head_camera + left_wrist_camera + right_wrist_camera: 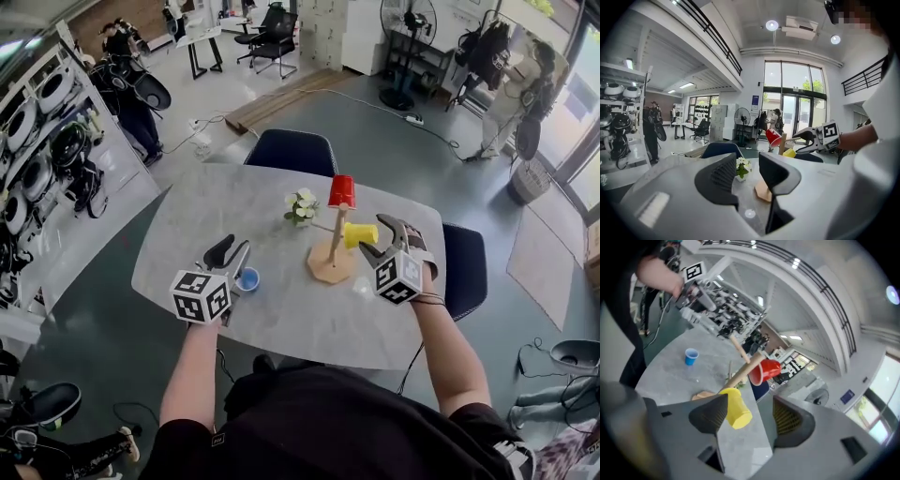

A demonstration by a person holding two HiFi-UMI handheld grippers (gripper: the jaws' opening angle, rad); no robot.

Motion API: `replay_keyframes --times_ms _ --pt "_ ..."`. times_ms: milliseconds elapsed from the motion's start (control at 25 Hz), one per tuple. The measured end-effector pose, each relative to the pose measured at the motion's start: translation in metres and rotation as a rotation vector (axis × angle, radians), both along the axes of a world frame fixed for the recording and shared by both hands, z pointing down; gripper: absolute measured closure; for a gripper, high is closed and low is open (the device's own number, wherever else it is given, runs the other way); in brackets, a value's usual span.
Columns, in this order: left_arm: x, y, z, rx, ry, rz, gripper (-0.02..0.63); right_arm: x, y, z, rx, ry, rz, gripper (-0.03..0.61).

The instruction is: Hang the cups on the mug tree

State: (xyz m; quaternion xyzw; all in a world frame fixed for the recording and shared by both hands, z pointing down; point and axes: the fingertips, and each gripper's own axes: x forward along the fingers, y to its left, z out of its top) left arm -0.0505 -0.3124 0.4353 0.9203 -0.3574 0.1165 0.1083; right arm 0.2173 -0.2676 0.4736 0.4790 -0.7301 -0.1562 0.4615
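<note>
The wooden mug tree (330, 264) stands mid-table. A red cup (341, 191) (773, 137) (764, 372) hangs at its top and a yellow cup (359, 234) (736, 408) (789, 153) hangs on a side peg. My right gripper (373, 236) (750, 416) is open just right of the yellow cup, whose bottom lies against the left finger, unclamped. A blue cup (248, 279) (691, 356) stands upright on the table, right beside my left gripper (232, 251) (747, 171), which is open with nothing between its fingers.
A small pot of white flowers (302, 206) (742, 167) sits behind the mug tree. Dark chairs stand at the far side (292, 150) and right end (464, 267) of the grey table (216, 206). Racks of gear line the left wall.
</note>
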Motion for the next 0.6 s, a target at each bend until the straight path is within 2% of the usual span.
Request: replay_keyframes --times_ms 80,200,400,520,600 --pt "-0.003 -0.002 -0.005 0.015 0.009 0.012 0.456 0.004 0.006 -0.012 0.059 -0.118 0.09 0.288" --pt "-0.014 0.0 -0.007 0.029 0.014 0.04 0.456 -0.009 0.02 -0.023 0.114 -0.309 0.192 0.378" --pt "-0.052 -0.011 -0.009 0.032 0.057 0.051 0.456 -0.064 0.017 -0.011 0.079 -0.51 0.287 0.456" --pt "-0.079 -0.013 -0.01 0.038 0.066 0.084 0.456 -0.105 0.009 -0.005 0.051 -0.685 0.358 0.497" --pt "-0.097 -0.012 -0.009 0.042 0.064 0.114 0.456 -0.131 0.006 -0.005 0.045 -0.742 0.378 0.517"
